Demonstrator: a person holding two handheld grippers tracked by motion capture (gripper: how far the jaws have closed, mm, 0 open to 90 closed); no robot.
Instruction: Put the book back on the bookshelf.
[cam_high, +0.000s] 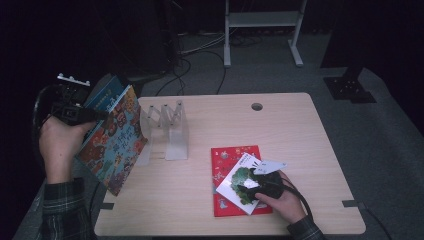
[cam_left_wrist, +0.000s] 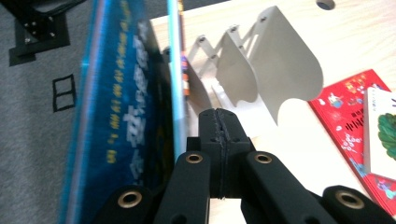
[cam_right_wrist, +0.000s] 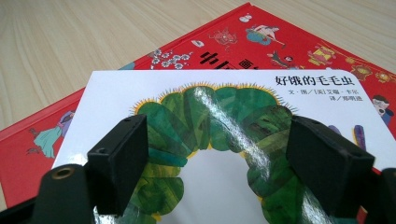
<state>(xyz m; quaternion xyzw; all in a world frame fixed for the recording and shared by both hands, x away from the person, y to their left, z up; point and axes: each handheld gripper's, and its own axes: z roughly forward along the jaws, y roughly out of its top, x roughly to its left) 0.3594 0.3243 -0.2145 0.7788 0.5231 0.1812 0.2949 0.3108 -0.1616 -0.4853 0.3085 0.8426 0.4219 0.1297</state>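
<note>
While the pale wooden table (cam_high: 280, 125) bears the clear accordion-fold book rack (cam_high: 167, 131), we hold a tall blue picture book (cam_high: 112, 137) off its left edge, long axis tilted, rack just right; our left gripper (cam_left_wrist: 219, 140) sits pinched shut beside the cover, our right gripper (cam_right_wrist: 215, 163) half-open over the white caterpillar book (cam_right_wrist: 224, 116)

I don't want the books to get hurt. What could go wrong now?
The blue book stands tilted at the left edge of the table, beside the shut jaws of the left gripper, not between them; it might slide to the floor. The right gripper is open over the glossy white book lying on the red book; it may skid.
</note>
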